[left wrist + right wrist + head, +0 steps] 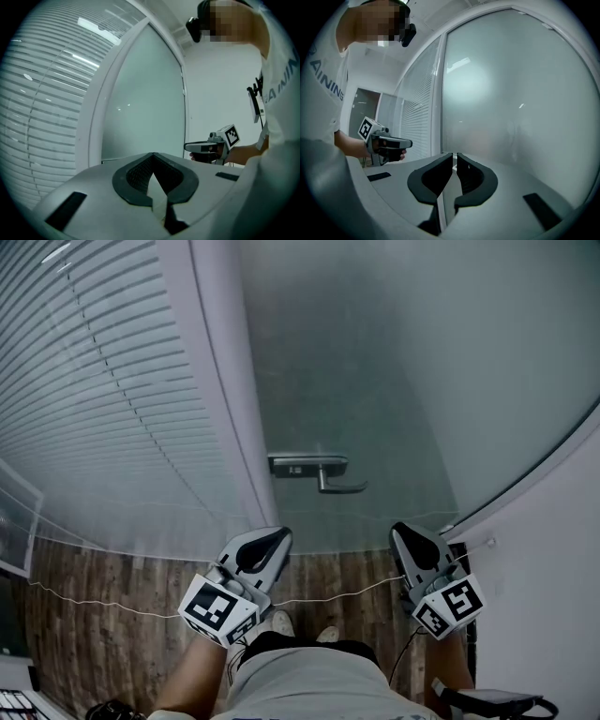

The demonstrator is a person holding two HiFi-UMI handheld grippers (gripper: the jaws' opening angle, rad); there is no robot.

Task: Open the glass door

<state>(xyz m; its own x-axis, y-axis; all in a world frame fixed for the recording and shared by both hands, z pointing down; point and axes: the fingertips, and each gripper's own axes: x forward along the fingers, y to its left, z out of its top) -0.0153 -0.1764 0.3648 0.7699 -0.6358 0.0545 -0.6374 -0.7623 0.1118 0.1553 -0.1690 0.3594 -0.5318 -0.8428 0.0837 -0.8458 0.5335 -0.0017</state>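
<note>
The frosted glass door [375, 381] stands straight ahead, its grey metal lever handle [323, 472] untouched. The left tool [278, 536] and the right tool [401, 530] hover near the handle, jaws together, both empty.

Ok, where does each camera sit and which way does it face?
Head view: on the person's head, looking steeply down at the glass door, its lever handle and the wood floor; shows left gripper, right gripper, torso, shoes.
Left gripper view: on the left gripper, looking along its closed jaws at the door and blinds; shirt at right.
Right gripper view: on the right gripper, facing the door over its closed jaws; shirt at left.
Shared: each gripper view catches the other gripper, hand-held; all see the door.
</note>
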